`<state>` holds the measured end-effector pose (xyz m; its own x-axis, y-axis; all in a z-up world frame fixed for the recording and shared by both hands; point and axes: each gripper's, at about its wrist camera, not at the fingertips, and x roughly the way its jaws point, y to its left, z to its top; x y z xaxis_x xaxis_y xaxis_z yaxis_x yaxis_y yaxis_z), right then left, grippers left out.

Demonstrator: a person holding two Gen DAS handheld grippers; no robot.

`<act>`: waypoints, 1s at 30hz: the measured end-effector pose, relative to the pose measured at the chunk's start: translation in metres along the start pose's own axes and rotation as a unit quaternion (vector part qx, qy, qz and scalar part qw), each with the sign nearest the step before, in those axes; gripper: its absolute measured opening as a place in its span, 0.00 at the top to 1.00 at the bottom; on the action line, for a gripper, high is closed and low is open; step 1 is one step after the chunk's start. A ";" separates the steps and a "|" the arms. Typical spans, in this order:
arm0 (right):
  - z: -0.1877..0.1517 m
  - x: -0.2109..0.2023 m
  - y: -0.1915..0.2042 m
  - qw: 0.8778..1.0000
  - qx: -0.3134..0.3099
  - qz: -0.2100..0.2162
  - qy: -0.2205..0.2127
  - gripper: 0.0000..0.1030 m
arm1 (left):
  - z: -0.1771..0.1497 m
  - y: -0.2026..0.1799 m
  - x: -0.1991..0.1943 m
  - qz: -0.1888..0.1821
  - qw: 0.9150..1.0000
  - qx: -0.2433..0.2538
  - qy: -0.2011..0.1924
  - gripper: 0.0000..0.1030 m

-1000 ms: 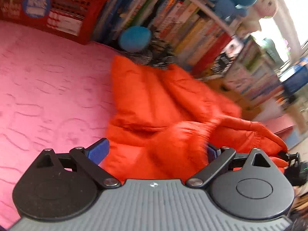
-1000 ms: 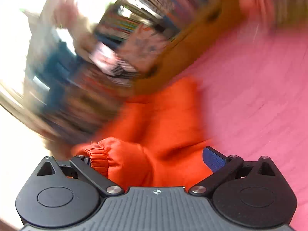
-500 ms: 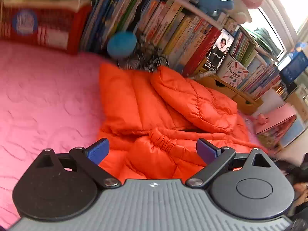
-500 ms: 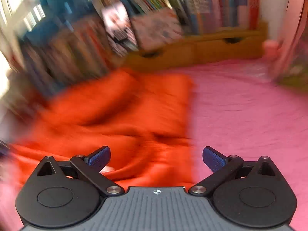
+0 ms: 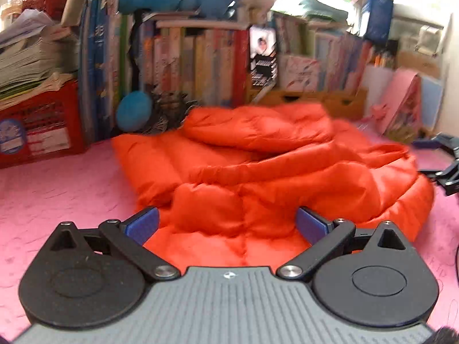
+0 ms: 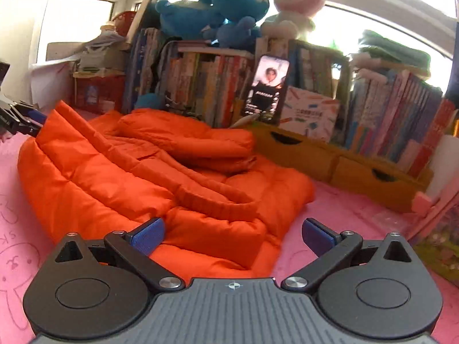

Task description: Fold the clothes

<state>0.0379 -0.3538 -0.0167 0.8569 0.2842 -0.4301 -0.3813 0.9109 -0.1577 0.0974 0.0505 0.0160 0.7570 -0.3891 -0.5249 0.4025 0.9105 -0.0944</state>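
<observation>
Through the left wrist camera I see my left gripper (image 5: 226,225) with jaws spread wide and holding nothing, low over the near edge of the orange puffer jacket (image 5: 258,172), which lies partly folded on the pink mat (image 5: 57,189) in front of the bookshelf (image 5: 195,66).

Through the right wrist camera, my right gripper (image 6: 233,235) is likewise wide open and empty at the jacket's near corner. I judge the slick, puffy layers could spring apart if I pinch only the top one.

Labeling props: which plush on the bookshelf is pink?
The rabbit plush, right of the blue cat plush; it alone is pink and white.
</observation>
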 end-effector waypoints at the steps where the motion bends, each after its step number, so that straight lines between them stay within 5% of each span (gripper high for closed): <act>1: 0.000 0.005 0.000 1.000 0.012 0.002 -0.001 0.00 | 0.000 0.000 0.004 -0.002 1.000 -0.002 0.005 0.00; 4: -0.001 0.029 -0.014 0.996 0.078 0.010 0.043 0.03 | 0.000 0.004 0.015 0.001 1.000 -0.009 0.010 0.00; 8: -0.008 0.031 -0.014 0.993 0.104 -0.008 0.046 0.17 | -0.003 0.019 0.030 0.027 0.998 -0.051 0.017 0.00; 10: -0.011 0.031 -0.015 0.992 0.117 -0.017 0.047 0.26 | -0.009 0.023 0.034 0.041 0.997 -0.062 0.019 0.10; 12: -0.015 0.032 -0.015 0.990 0.130 -0.026 0.049 0.45 | -0.014 0.028 0.033 0.053 0.996 -0.070 0.014 0.41; 14: -0.018 0.032 -0.016 0.988 0.142 -0.035 0.050 0.58 | -0.015 0.037 0.026 0.052 0.994 -0.093 0.006 0.54; 16: -0.021 0.033 -0.016 0.986 0.155 -0.044 0.051 0.63 | -0.013 0.044 0.018 0.044 0.993 -0.113 -0.002 0.55; 19: -0.020 0.027 -0.018 0.986 0.155 -0.034 0.052 0.48 | -0.009 0.045 0.012 0.023 0.994 -0.107 -0.012 0.47; 21: -0.017 0.023 -0.017 0.989 0.144 -0.019 0.032 0.12 | -0.007 0.039 0.015 0.019 0.995 -0.095 -0.011 0.09; 24: -0.014 0.026 -0.015 0.989 0.145 -0.009 0.006 0.00 | -0.009 0.028 0.024 0.019 0.996 -0.083 -0.015 0.04; 25: -0.014 0.033 -0.014 0.989 0.148 -0.008 0.019 0.03 | -0.011 0.023 0.027 0.021 0.996 -0.081 -0.014 0.07; 27: -0.017 0.045 -0.010 0.987 0.153 -0.009 0.045 0.55 | -0.015 0.015 0.028 0.022 0.997 -0.076 -0.015 0.40; 28: -0.019 0.050 -0.007 0.986 0.156 -0.010 0.058 0.55 | -0.016 0.010 0.024 0.029 0.997 -0.071 -0.020 0.51; 29: -0.020 0.042 -0.005 0.986 0.158 -0.012 0.046 0.64 | -0.016 0.006 0.019 0.036 0.997 -0.066 -0.024 0.71; 30: -0.020 0.033 -0.004 0.986 0.160 -0.014 0.034 0.74 | -0.015 0.004 0.011 0.037 0.997 -0.062 -0.029 0.78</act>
<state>0.0612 -0.3535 -0.0480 0.8358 0.2472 -0.4903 -0.2200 0.9689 0.1134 0.0998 0.0520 -0.0033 0.8119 -0.3243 -0.4854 0.2805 0.9459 -0.1628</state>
